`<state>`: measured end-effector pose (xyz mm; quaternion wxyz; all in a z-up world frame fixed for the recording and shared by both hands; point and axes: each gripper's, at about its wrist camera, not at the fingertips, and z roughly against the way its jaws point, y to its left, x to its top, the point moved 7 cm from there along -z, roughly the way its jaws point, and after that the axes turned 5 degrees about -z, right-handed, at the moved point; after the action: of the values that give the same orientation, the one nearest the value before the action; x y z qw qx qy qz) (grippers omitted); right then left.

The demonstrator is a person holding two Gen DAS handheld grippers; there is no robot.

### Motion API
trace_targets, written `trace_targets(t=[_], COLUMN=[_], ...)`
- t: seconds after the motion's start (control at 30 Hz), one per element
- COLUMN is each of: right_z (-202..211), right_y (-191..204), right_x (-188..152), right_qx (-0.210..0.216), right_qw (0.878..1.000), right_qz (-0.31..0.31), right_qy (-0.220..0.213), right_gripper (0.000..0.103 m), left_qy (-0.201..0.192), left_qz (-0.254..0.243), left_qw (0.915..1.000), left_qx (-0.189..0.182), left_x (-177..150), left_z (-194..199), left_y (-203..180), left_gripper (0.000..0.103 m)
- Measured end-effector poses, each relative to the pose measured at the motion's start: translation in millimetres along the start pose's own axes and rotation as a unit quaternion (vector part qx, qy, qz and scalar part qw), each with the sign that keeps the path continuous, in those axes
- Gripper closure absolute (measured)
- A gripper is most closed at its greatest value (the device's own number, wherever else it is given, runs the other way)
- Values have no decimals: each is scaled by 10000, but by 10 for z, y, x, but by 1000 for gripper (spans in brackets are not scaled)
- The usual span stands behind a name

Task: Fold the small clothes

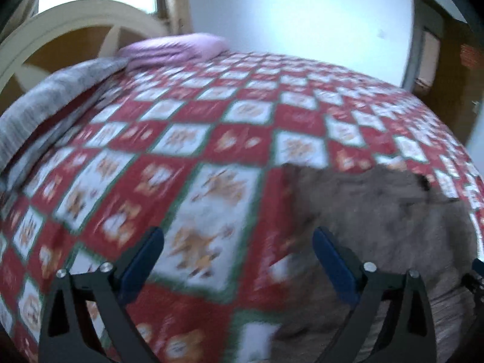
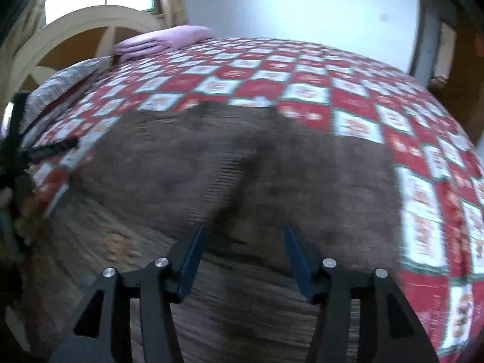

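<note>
A brown knitted garment (image 2: 242,163) lies spread flat on the bed, with a darker crease down its middle. In the left wrist view it (image 1: 378,220) fills the lower right. My right gripper (image 2: 243,233) is open and empty, hovering just above the garment's near middle. My left gripper (image 1: 237,236) is open and empty over the bedspread, its right finger (image 1: 332,263) at the garment's left edge. The left gripper also shows at the far left of the right wrist view (image 2: 18,151). Both views are motion-blurred.
The bed carries a red, white and green checked bedspread (image 1: 187,139). A grey pillow (image 1: 51,99) and a folded pink cloth (image 1: 172,48) lie at the head, by a cream arched headboard (image 1: 69,18). A white wall and a door frame (image 1: 423,45) stand beyond.
</note>
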<state>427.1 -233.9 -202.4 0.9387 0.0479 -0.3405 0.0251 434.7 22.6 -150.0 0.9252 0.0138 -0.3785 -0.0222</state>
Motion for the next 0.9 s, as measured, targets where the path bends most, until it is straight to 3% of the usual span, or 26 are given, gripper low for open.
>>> trace_targets(t=[0.1, 0.2, 0.23, 0.3, 0.37, 0.53, 0.77, 0.9], right_z=[-1, 4, 23, 68, 87, 54, 104, 121], right_y=[-405, -585, -583, -558, -557, -575, -587, -706], right_x=[-27, -140, -171, -195, -206, -220, -189, -20], right_qx=[-351, -273, -216, -71, 17, 198, 233, -440], right_qw=[9983, 9963, 9964, 9965, 9961, 9948, 9945, 9957], right_qz=[-466, -797, -783, -763, -798, -929, -910, -651], right_qy=[-65, -149, -234, -324, -374, -366, -455, -495], right_gripper=[47, 47, 46, 41, 39, 37, 37, 37], left_qy=[125, 549, 661, 496, 541, 538, 202, -38], left_qz=[-532, -1025, -1136, -1047, -983, -750, -1069, -1134], left_qw=[9985, 9908, 9873, 9882, 9835, 9874, 9824, 9798], left_qx=[31, 698, 891, 999, 1422, 1282, 1520, 1649], left_x=[144, 53, -10, -56, -83, -214, -68, 156], left_z=[-141, -497, -582, -578, -531, -518, -351, -305], left_y=[-382, -554, -538, -424, -236, 44, -90, -92], left_gripper=[0, 0, 0, 0, 0, 0, 0, 0])
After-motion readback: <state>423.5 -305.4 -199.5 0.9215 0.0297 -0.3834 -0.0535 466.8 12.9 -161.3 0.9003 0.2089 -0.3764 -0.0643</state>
